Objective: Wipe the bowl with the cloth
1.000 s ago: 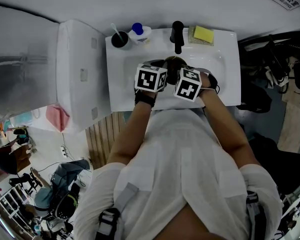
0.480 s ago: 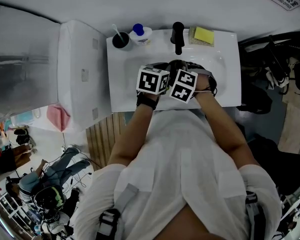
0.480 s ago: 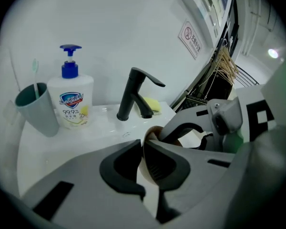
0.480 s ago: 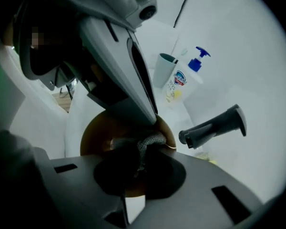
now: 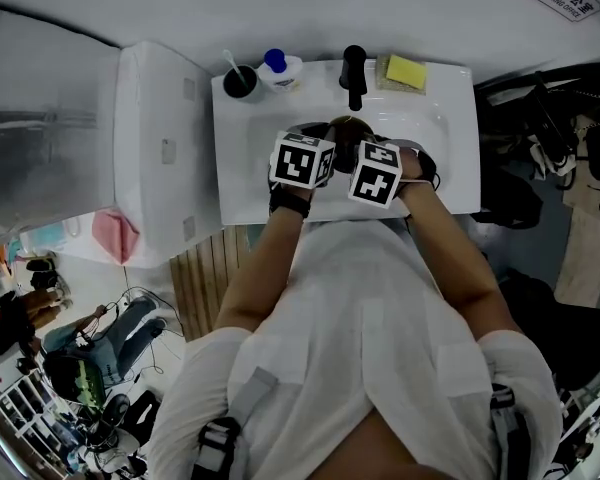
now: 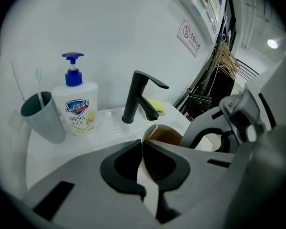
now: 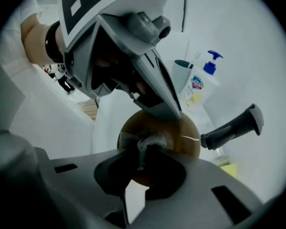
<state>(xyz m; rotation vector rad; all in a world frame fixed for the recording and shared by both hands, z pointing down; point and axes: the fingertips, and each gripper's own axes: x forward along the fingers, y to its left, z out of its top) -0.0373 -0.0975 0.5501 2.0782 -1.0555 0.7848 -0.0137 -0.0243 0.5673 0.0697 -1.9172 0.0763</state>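
Observation:
A brown bowl (image 5: 344,130) is held over the white sink basin (image 5: 248,173). My left gripper (image 6: 142,147) is shut on the bowl's rim, and the bowl's (image 6: 168,136) inside shows just past its jaws. My right gripper (image 7: 142,151) is shut on a small grey cloth (image 7: 150,140) and points steeply down into the bowl (image 7: 183,132), with the cloth against its inner wall. In the head view both marker cubes sit close together above the bowl and hide most of it.
A black faucet (image 5: 354,73) stands just behind the bowl. A yellow sponge (image 5: 407,69) lies on the sink's back right corner; a soap pump bottle (image 5: 278,66) and a cup with a toothbrush (image 5: 240,78) stand at the back left. A white toilet (image 5: 160,148) is to the left.
Half a second ago the right gripper had swung left and tilted against the left one; it has now come back to the right. The left gripper and bowl stayed put.

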